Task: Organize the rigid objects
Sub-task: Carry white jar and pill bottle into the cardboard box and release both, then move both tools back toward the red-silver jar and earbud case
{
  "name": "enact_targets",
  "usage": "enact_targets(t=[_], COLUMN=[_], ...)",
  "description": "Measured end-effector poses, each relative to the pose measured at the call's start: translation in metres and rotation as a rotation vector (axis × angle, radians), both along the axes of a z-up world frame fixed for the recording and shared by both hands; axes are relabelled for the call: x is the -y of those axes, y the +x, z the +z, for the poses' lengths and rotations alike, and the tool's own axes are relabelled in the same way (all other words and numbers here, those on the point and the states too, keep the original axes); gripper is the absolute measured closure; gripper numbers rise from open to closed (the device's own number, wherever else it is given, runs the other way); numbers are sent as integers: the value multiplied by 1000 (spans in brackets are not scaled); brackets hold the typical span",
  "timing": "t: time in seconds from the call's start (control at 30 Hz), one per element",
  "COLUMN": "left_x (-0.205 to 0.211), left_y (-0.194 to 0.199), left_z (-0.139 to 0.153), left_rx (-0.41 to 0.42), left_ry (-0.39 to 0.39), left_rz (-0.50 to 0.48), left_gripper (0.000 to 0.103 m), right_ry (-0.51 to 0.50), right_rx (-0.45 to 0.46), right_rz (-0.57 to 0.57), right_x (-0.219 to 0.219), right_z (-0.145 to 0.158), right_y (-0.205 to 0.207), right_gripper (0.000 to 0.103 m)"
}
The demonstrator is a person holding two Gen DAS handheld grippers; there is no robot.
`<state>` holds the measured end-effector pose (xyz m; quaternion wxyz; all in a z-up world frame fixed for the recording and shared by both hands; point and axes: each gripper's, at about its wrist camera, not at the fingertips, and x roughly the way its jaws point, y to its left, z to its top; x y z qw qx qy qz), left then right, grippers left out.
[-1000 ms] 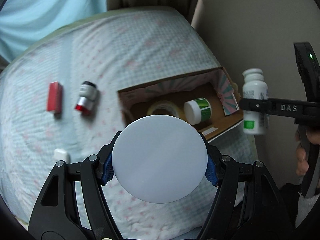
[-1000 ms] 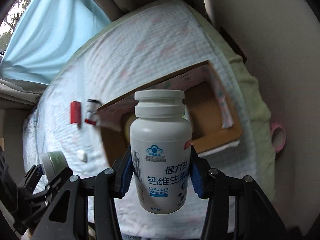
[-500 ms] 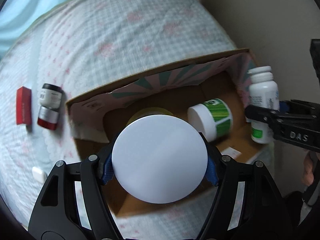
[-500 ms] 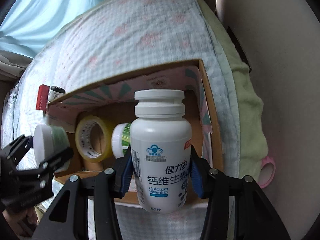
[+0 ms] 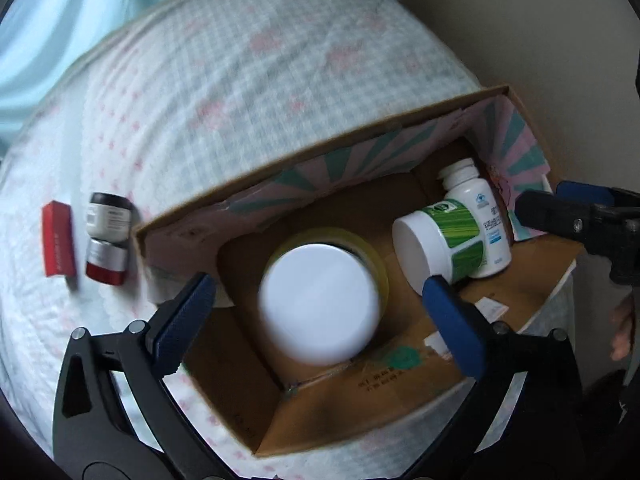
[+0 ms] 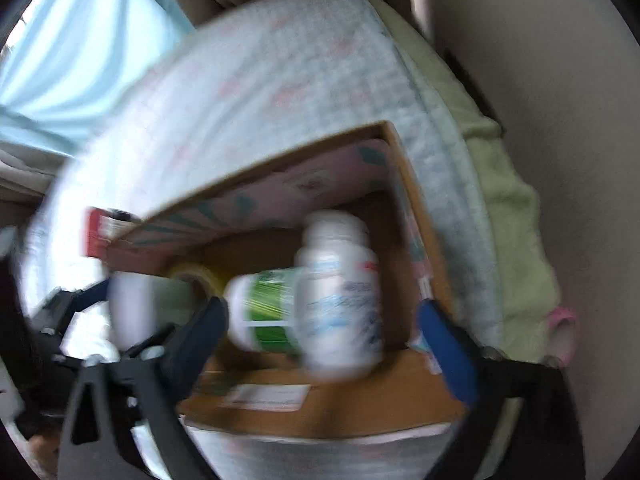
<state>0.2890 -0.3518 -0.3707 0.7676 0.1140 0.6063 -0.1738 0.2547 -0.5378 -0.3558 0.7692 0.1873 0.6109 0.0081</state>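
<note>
Both grippers hover over an open cardboard box (image 5: 192, 216) on the bed. My left gripper (image 5: 316, 296) is open; a white-lidded jar (image 5: 320, 304) sits blurred between its fingers, over a yellow tape roll (image 5: 376, 260) in the box. My right gripper (image 6: 320, 320) is open; the white calcium bottle (image 6: 340, 300) lies blurred in the box against a green-labelled jar (image 6: 260, 312). Both also show in the left wrist view, the bottle (image 5: 484, 208) behind the green jar (image 5: 440, 240).
A red box (image 5: 58, 238) and a small black, white and red bottle (image 5: 108, 236) lie on the checked bedspread left of the cardboard box. A wall runs along the right. A green towel (image 6: 512, 232) edges the bed. Curtains hang behind.
Both grippers have opened. The white-lidded jar has left the left jaws and the calcium bottle has dropped into the box beside the green jar. Both views are motion-blurred.
</note>
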Motion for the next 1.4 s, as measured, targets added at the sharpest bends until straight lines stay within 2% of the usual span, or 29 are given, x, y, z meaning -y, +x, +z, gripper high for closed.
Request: enact_targets(t=[0.13,0.43,0.63,0.8,0.93,1.17,1.4], left_x=[-14,-39,-50,-72,-93,-156,-224], left_y=[-5,-19,-30,-50,-67,-96,-118], left_z=[8,28,57,86,107,152,186], left_rx=[-10,0,35,69,101,174,238], left_ry=[4,-7,-21,-37,-41,-65,-65], left_rz=[17,54,58,79,93,157,222], left_gripper=[0,0,0,0,0,0,0], right_ry=[-14,-47,-68,-74,-108,-156,-122], right_rx=[61,33,-16,6,33,104,161], right_rz=[-27,-60,-37,-34,1,63,120], right_x=[2,9,0,-15,-35,-85,-153], right_z=[10,25,45,70,93,145,178], right_y=[-9,-8,-16,-30,-39,-51,-58], right_gripper=[0,0,0,0,0,0,0])
